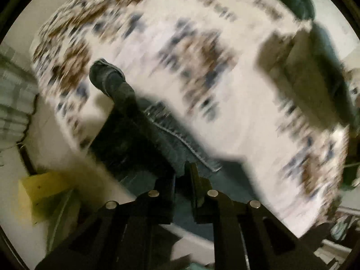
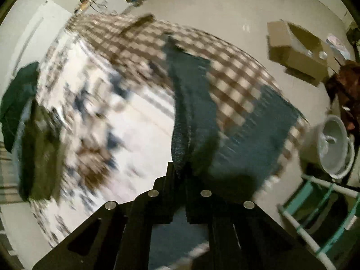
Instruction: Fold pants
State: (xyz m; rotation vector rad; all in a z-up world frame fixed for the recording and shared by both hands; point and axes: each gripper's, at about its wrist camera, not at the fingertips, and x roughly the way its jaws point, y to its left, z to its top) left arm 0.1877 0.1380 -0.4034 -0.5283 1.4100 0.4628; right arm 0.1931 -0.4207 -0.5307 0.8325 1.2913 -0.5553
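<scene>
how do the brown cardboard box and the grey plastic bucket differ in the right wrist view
The brown cardboard box is angular with flaps open; the grey plastic bucket is round and lies tilted. The box sits farther off; the bucket lies nearer, beside the bed's checked cover. Both rest on the pale floor.

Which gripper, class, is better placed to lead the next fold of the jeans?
Probably the right gripper: it pinches the jeans with the long leg stretched ahead over the bed. The left gripper pinches a stitched edge; its blurred view shows only bunched denim.
</scene>
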